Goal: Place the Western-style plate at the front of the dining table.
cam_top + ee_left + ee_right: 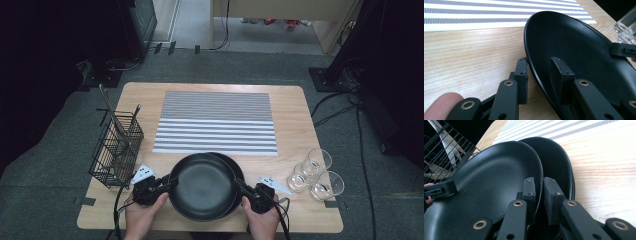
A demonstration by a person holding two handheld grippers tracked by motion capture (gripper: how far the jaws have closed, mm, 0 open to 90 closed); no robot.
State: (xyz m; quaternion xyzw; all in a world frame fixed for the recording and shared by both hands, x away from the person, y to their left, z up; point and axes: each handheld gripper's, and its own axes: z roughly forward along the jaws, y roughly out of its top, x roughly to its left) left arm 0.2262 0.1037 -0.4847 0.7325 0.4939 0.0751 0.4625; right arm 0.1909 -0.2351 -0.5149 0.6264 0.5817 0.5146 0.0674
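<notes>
Overhead, plus close flanking views (shared plate (202, 185))

A striped placemat (216, 122) lies at the middle of the wooden table (295, 110), grey and white bands running across it. Left of the placemat, near the table's edge, stands a black wire basket (116, 150) with metal utensils (112, 117) upright in it. Off the placemat's near right corner sit three clear glasses (315, 172) — clustered, touching or almost. Beyond the table, right of the placemat, black cables (360, 130) trail over grey carpet (65, 150).
</notes>
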